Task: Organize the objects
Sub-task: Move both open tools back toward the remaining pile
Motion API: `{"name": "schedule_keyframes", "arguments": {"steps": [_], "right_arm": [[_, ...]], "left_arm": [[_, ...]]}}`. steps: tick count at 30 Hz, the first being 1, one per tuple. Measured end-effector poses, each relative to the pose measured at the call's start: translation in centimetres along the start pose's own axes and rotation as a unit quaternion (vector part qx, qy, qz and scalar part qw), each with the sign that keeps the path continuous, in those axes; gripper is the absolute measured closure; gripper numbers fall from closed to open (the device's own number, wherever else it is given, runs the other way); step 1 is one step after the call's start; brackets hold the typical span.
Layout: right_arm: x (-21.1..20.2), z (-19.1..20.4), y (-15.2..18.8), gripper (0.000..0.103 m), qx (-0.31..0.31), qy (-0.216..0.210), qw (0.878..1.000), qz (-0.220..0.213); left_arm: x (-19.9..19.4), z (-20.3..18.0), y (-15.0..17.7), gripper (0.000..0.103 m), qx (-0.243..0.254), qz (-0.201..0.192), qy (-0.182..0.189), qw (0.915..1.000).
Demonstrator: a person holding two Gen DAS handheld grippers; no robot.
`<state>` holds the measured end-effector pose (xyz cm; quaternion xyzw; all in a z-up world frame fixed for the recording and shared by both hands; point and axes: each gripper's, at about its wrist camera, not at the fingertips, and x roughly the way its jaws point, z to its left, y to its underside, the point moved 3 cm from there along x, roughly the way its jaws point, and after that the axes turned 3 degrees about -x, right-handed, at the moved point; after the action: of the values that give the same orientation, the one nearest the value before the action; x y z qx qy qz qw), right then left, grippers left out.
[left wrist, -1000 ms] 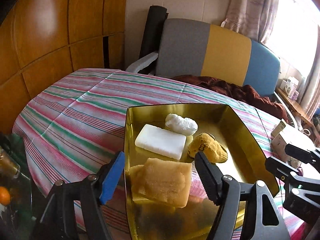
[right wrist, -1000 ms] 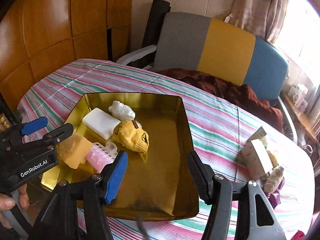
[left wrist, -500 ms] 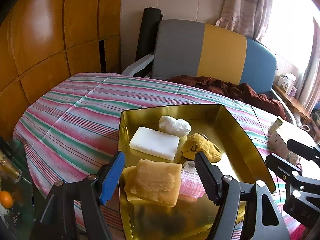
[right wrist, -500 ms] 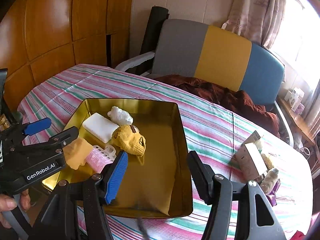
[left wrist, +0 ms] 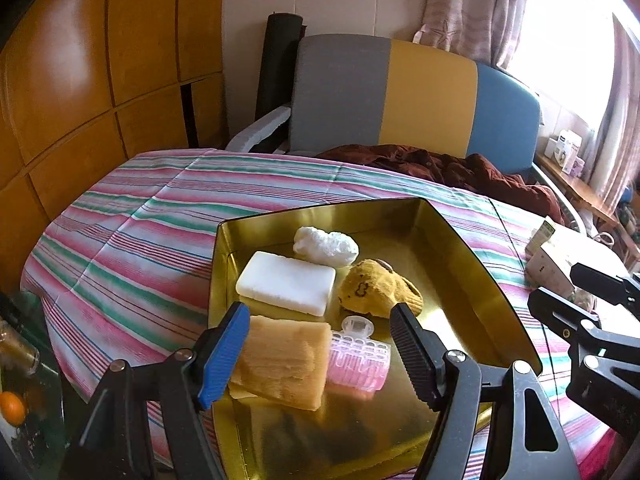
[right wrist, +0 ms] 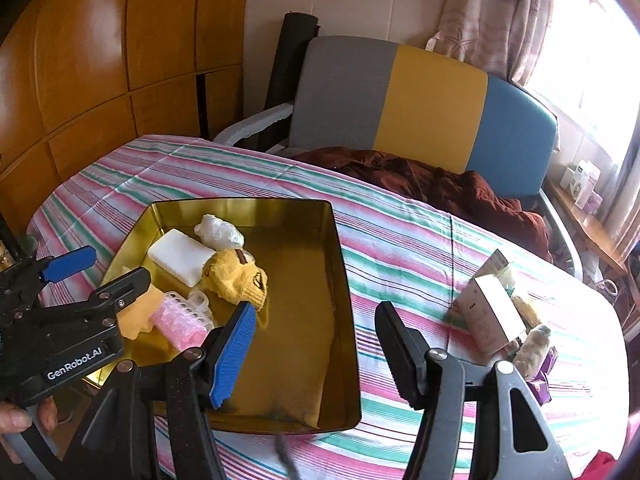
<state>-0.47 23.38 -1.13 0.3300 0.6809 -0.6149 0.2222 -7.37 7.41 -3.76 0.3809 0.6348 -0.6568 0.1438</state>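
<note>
A gold tin tray (left wrist: 472, 264) (right wrist: 340, 280) sits on the striped tablecloth. It holds a white soap bar (left wrist: 286, 282) (right wrist: 180, 256), a white crumpled wad (left wrist: 326, 242) (right wrist: 219, 232), a yellow knit sock (left wrist: 378, 294) (right wrist: 236, 276), a pink hair roller (left wrist: 358, 364) (right wrist: 180, 324) and a tan sponge (left wrist: 280, 360) (right wrist: 138, 316). My left gripper (left wrist: 320, 354) (right wrist: 96, 268) is open and empty, just above the sponge and roller. My right gripper (right wrist: 316, 354) is open and empty over the tray's near right edge.
Small cartons and bottles (right wrist: 496, 312) (left wrist: 548, 260) lie on the cloth right of the tray. A dark red garment (right wrist: 420, 180) lies on the sofa (right wrist: 400, 100) behind the table. A glass side table with an orange (left wrist: 12, 406) stands at left.
Both grippers have drawn back and risen a little from the tray. The sponge now lies free in the tray between the left jaws, and the pink roller shows beside it.
</note>
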Motion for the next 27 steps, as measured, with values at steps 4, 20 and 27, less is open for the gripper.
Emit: {"name": "schedule_keyframes", "arguments": {"steps": [4,20,27], "right_arm": [[0.3,-1.0,0.4,0.040,0.010,0.003,1.000,0.004],[2.8,-11.9,4.9,0.040,0.105,0.054,0.991,0.066],[3.1,-20.4,6.9,0.040,0.175,0.083,0.977,0.091]], "left_arm": [[-0.1,-0.8,-0.1,0.030,0.010,-0.001,0.003,0.9999],[0.6,-8.3,0.5,0.025,0.088,0.020,0.063,0.9939],[0.8,-12.6,0.1,0.024,0.120,0.027,0.103,0.9871]]}}
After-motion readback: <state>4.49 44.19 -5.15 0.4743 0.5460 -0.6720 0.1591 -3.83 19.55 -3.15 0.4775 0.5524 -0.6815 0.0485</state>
